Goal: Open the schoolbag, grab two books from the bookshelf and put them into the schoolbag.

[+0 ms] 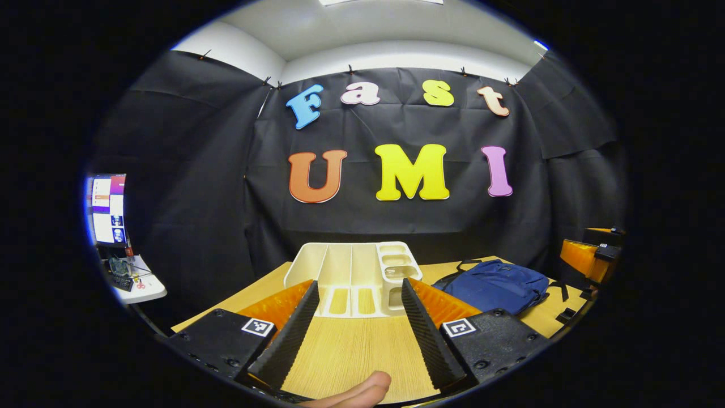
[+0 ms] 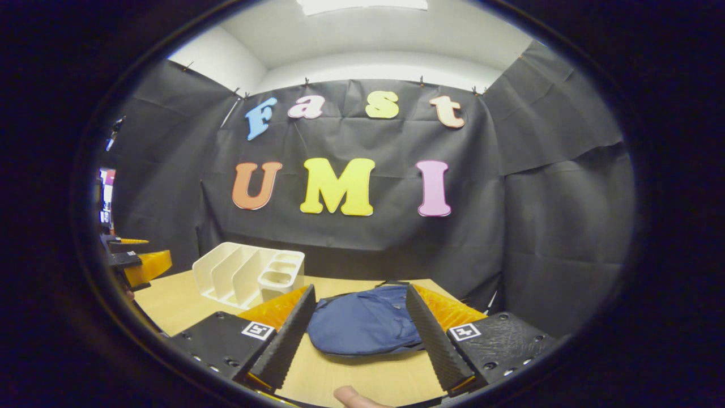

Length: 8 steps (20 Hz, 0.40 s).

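A white desktop bookshelf (image 1: 354,277) with upright dividers and small cups on one side stands at the far middle of the wooden table (image 1: 351,351). To its right a blue schoolbag (image 1: 498,286) lies flat with its straps spread out. My left gripper (image 1: 359,283) is open and points at the shelf from a short way off. In the right gripper view, my right gripper (image 2: 359,289) is open, with the schoolbag (image 2: 365,320) lying just beyond its fingertips and the bookshelf (image 2: 249,275) off to the left. Neither gripper touches anything.
A monitor (image 1: 107,207) stands over a small white side table (image 1: 136,283) with clutter at the far left. The other gripper (image 1: 589,258) hovers at the table's right edge. A thumb (image 1: 357,391) rests at the bottom. Black cloth walls the booth.
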{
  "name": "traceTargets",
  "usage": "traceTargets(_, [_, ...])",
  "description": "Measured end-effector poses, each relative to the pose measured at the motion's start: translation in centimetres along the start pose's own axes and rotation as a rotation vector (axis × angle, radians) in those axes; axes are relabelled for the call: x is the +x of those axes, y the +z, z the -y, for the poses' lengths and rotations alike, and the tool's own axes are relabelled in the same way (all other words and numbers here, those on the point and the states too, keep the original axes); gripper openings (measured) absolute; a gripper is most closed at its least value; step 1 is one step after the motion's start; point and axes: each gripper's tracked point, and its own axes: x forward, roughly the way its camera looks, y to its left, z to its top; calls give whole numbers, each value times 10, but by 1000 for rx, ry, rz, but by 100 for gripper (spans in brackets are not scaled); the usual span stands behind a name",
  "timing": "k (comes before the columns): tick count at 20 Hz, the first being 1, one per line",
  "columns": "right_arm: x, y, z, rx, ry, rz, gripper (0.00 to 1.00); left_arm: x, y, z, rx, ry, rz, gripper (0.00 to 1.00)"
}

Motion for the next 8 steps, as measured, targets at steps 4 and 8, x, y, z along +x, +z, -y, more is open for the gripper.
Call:
traceTargets(4, [-5,5,-6,-14,-15,21,94,-5,6,-10,25,17,1,92])
traceTargets(8, [-12,5,-11,-31,-16,29,97,-12,11,-20,63,56,8,92])
